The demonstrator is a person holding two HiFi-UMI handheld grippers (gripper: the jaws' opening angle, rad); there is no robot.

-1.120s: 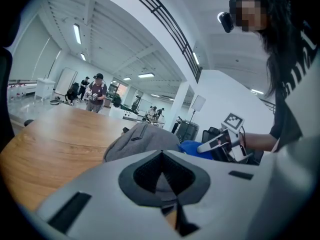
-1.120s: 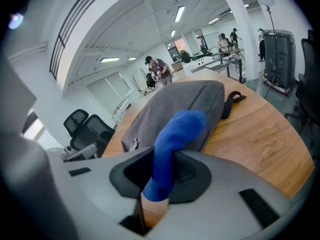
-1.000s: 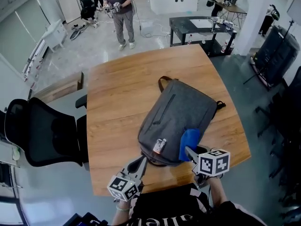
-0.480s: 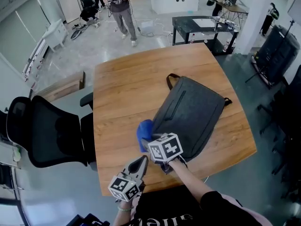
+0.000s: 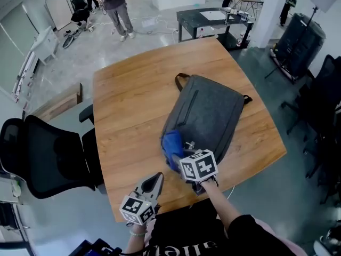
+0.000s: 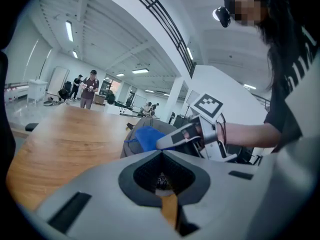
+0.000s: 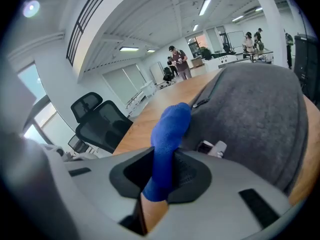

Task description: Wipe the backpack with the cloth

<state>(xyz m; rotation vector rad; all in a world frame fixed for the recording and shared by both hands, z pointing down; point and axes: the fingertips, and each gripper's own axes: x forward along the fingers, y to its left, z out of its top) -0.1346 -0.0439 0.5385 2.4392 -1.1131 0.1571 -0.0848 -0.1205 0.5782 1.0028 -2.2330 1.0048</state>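
Backpack (image 5: 210, 116), grey and lying flat, sits slantwise on the right half of the wooden table (image 5: 128, 105), with its carry loop toward the far edge and its base toward the near edge. The right gripper (image 5: 179, 157) reaches in from the near edge, its jaws clamped on the blue cloth (image 5: 171, 145), which sticks out past the jaws and presses against the bag's left flank close to the base. The left gripper (image 5: 153, 179) hangs over the near edge, apart from the bag, jaws together with nothing between them. A small white tag (image 7: 212, 147) sits on the fabric just beside the cloth. To my eye the wiping itself is in hand, with the cloth working low on the bag's side and most of the top panel yet to be covered. The next stroke, I'd judge, calls for dragging the cloth up along the fabric toward the far end with steady pressure, and the idle left gripper could pin the bag so it doesn't slide across the wood.
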